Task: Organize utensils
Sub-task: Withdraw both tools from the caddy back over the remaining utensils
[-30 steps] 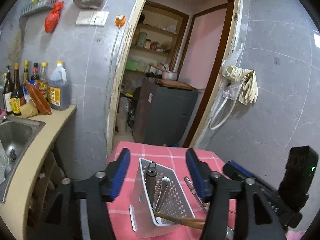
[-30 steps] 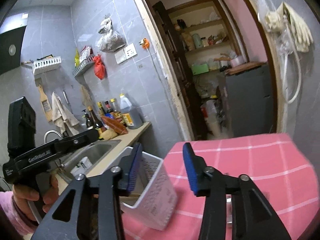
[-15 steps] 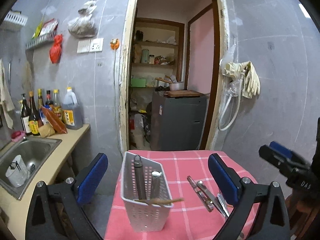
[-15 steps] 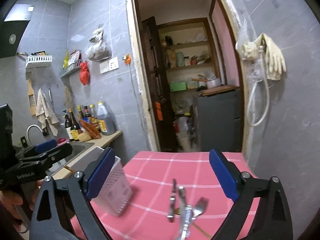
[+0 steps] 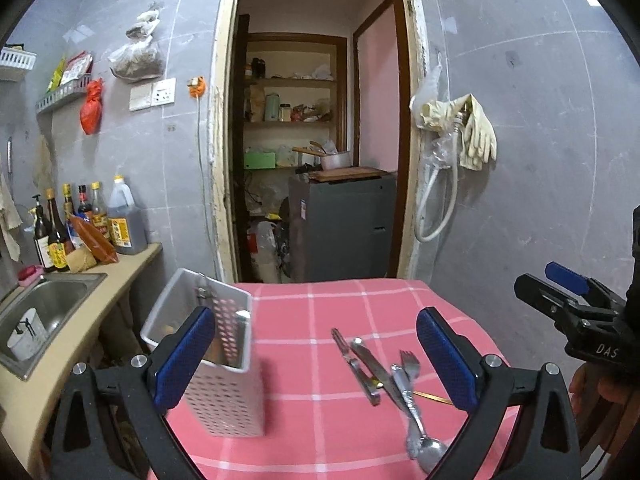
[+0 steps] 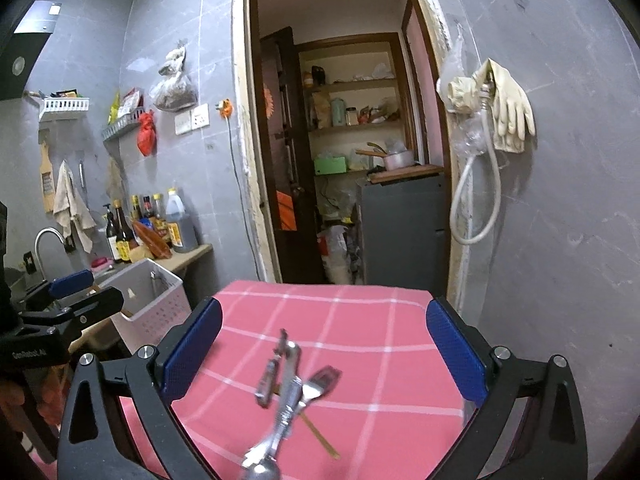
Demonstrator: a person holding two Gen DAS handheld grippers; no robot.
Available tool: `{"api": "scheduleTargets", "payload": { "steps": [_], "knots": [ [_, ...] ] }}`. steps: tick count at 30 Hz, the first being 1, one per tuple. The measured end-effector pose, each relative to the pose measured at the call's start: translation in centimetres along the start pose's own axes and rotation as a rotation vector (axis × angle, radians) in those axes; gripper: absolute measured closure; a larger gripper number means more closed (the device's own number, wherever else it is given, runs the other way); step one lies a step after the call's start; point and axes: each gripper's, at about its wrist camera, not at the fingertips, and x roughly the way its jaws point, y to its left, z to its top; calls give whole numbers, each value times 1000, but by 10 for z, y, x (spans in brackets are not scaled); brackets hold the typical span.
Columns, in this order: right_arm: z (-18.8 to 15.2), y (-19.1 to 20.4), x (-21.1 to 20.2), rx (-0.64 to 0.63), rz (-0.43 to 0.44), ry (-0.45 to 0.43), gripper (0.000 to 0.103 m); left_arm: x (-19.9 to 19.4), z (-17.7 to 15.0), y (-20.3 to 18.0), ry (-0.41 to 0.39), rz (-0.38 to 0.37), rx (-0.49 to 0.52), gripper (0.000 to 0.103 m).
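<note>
Left gripper (image 5: pixel 316 354): jaws spread wide, empty. Right gripper (image 6: pixel 326 354): jaws opening, gripping nothing — the loose utensils (image 6: pixel 288 388) lie on the pink checked tablecloth (image 6: pixel 360 320) between them. White perforated caddy (image 5: pixel 218 364) stands at 9 o'clock of the utensils, near the table's left edge.

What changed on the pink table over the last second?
Both grippers backed away from the white basket and their jaws spread wide, the left gripper letting go of it; the right gripper's jaws are still opening, with nothing gripped. The loose cutlery came into view. The basket stays standing on the pink tablecloth, with utensils inside.
</note>
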Motion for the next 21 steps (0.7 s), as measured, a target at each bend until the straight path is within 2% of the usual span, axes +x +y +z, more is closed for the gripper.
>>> {"api": "scheduleTargets", "payload": {
  "steps": [7,15,21],
  "knots": [
    [-24,-31,16,26,-14,66,3,21,-17,-23,47,-15,2,2],
    [-54,-59,55,82,9,136,3,56,-37,-41,114,-31,10,2],
    [-70,-65,84,109,36,176,3,87,-49,-44,160,-3,-9,2]
  ]
}}
